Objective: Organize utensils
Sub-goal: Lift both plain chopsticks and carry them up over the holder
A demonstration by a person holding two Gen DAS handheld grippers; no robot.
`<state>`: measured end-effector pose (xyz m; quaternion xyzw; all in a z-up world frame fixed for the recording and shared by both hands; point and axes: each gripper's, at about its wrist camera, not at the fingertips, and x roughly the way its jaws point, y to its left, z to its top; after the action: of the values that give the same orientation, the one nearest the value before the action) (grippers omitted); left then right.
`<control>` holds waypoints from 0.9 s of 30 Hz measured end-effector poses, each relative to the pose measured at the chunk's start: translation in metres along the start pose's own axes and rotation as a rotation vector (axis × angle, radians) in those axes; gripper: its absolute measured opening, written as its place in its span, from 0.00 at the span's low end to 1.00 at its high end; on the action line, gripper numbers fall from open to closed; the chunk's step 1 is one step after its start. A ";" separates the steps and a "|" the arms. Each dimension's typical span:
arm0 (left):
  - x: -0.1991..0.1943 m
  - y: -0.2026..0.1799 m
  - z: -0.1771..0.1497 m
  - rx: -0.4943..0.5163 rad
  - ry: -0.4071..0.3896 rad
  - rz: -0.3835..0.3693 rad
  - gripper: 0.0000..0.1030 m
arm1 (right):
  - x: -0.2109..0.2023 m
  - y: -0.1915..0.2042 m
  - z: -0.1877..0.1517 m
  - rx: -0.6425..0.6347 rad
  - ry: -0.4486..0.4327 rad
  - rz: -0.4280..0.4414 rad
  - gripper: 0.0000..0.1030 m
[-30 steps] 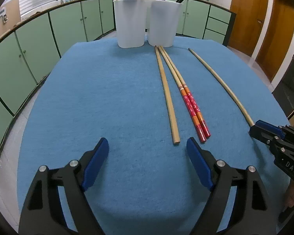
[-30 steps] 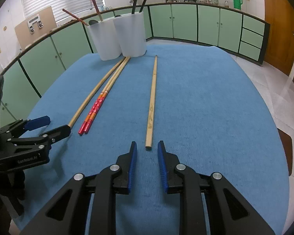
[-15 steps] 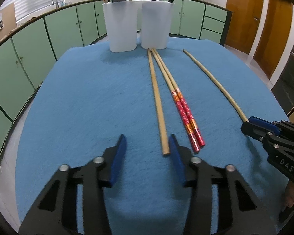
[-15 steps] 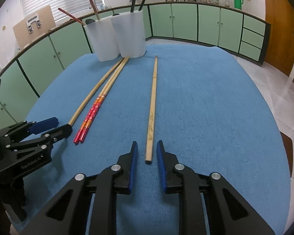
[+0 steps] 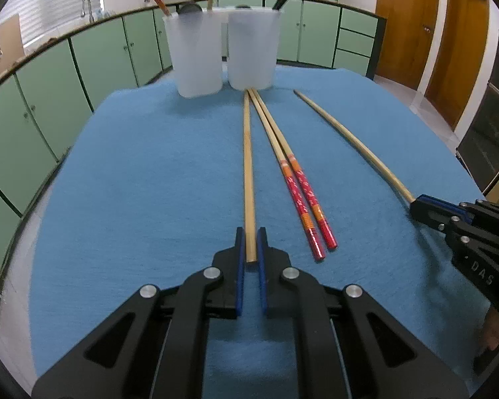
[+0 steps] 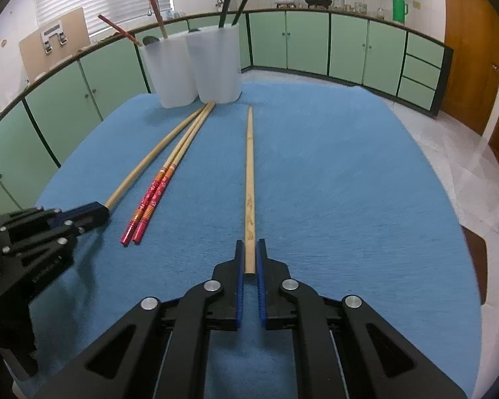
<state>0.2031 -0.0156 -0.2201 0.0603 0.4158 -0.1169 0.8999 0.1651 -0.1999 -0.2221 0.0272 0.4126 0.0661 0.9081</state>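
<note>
two plain bamboo chopsticks lie on the blue cloth table (image 5: 143,173), each clamped at its near end: the left gripper (image 5: 250,244) has just closed on the left plain chopstick (image 5: 248,166), the right gripper (image 6: 249,256) on the marked plain chopstick (image 6: 249,166). we lift both level and keep the clamps firm so the sticks do not pivot. the red-handled chopstick pair (image 5: 296,186) lies between them, near the left chopstick; the two white translucent plastic cups (image 5: 223,53), already holding utensils, stand at the far tips, so we raise before swinging.

Four chopsticks (image 5: 249,173) lie flat before two white cups (image 5: 251,53).
</note>
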 end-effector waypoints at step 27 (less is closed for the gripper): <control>-0.158 0.015 0.104 0.053 -0.363 -0.065 0.06 | -0.111 0.009 0.123 -0.100 -0.262 0.056 0.07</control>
<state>0.1844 0.0031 -0.0322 0.0483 0.2451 -0.1656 0.9540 0.1843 -0.2062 -0.0571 0.0021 0.2858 0.1078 0.9522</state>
